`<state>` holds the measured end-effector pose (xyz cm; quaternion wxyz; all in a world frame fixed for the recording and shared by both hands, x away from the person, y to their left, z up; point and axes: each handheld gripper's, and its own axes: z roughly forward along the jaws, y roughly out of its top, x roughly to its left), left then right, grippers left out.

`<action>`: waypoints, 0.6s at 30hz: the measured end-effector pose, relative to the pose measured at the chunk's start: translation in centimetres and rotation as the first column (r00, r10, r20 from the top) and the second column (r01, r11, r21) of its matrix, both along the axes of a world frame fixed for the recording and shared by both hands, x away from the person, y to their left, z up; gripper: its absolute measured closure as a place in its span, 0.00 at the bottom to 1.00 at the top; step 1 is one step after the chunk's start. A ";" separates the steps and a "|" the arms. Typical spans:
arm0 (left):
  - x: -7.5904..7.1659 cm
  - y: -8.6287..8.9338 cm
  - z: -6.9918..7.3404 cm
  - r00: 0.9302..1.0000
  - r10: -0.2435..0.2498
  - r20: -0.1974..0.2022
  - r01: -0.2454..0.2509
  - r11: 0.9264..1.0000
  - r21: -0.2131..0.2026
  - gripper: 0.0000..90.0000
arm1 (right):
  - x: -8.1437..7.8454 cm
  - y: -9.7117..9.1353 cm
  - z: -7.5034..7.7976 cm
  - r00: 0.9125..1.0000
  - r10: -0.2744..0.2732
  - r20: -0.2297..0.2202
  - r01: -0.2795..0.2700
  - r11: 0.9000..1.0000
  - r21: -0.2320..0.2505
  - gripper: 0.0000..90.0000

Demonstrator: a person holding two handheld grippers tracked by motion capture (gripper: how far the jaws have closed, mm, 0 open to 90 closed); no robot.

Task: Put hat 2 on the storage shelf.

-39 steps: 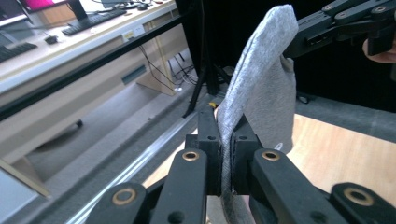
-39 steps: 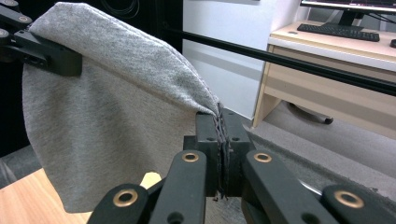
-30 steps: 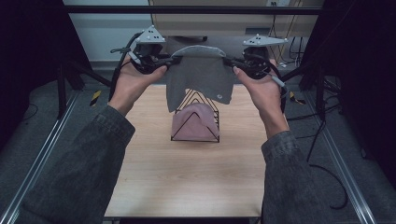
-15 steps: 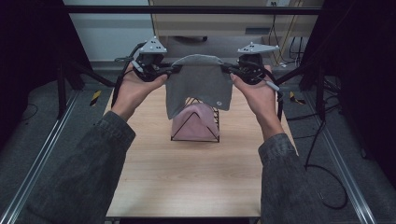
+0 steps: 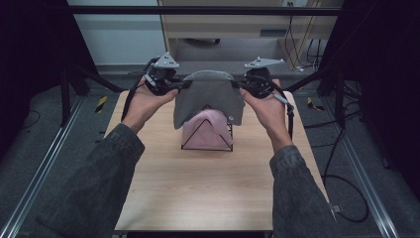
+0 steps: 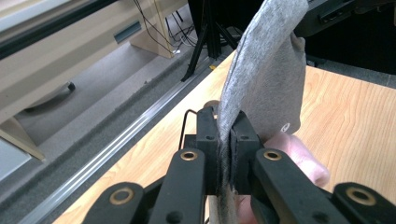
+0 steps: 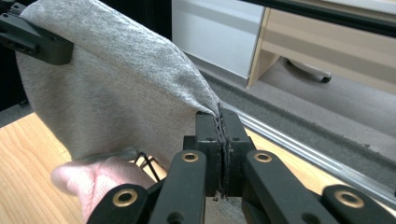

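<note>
A grey cloth (image 5: 208, 96) hangs stretched between my two grippers, over a black wire rack (image 5: 207, 138) on the wooden table (image 5: 208, 193). A pink cloth (image 5: 205, 131) is draped on that rack; the grey cloth's lower edge overlaps its top. My left gripper (image 5: 179, 85) is shut on the cloth's left corner, and its jaws pinch the grey cloth (image 6: 261, 79) in the left gripper view (image 6: 226, 140). My right gripper (image 5: 238, 85) is shut on the right corner, with the grey cloth (image 7: 116, 88) bunched between its jaws (image 7: 220, 135). The pink cloth (image 7: 98, 182) shows below.
A beige cabinet (image 5: 223, 20) stands beyond the table's far edge. Aluminium rails (image 5: 49, 163) run along both sides of the table. Cables (image 5: 341, 173) lie on the floor at the right. Bare tabletop lies in front of the rack.
Both grippers have come down with the grey cloth stretched between them, so it now hangs lower and overlaps the top of the pink cloth on the rack.
</note>
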<state>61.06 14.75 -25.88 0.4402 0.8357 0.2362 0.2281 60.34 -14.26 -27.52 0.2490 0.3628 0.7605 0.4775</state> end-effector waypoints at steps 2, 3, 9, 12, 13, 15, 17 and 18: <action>0.2 -0.1 -0.6 1.000 -0.003 -0.012 0.003 1.000 0.010 0.94 | 0.0 0.0 -0.5 1.000 0.000 -0.010 0.000 1.000 -0.002 0.98; 0.3 -0.1 -0.9 1.000 -0.004 -0.015 0.004 1.000 0.007 0.94 | 0.1 0.0 -0.8 1.000 -0.001 -0.014 0.001 1.000 -0.003 0.98; 0.5 -0.3 -2.2 0.999 -0.006 -0.038 0.007 1.000 0.008 0.94 | 0.4 0.0 -2.1 0.999 -0.005 -0.037 0.005 1.000 -0.013 0.98; 0.4 -0.4 -2.5 0.999 -0.009 -0.042 0.009 1.000 0.005 0.95 | 0.4 0.0 -2.2 0.999 -0.006 -0.039 0.005 1.000 -0.019 0.98; 0.4 -0.4 -2.6 0.999 -0.010 -0.043 0.010 1.000 0.002 0.95 | 0.5 -0.1 -2.3 0.999 -0.006 -0.039 0.005 1.000 -0.019 0.98; 0.3 -0.5 -2.7 0.999 -0.013 -0.045 0.013 1.000 0.002 0.95 | 0.4 -0.2 -2.4 0.999 -0.008 -0.043 0.008 1.000 -0.011 0.98; 0.3 -0.6 -2.8 0.999 -0.017 -0.045 0.017 1.000 0.005 0.95 | 0.4 -0.3 -2.7 0.999 -0.010 -0.048 0.010 1.000 -0.010 0.99; 0.2 -0.6 -2.9 0.999 -0.017 -0.045 0.017 1.000 0.003 0.95 | 0.4 -0.3 -2.8 0.998 -0.012 -0.054 0.012 1.000 -0.008 0.98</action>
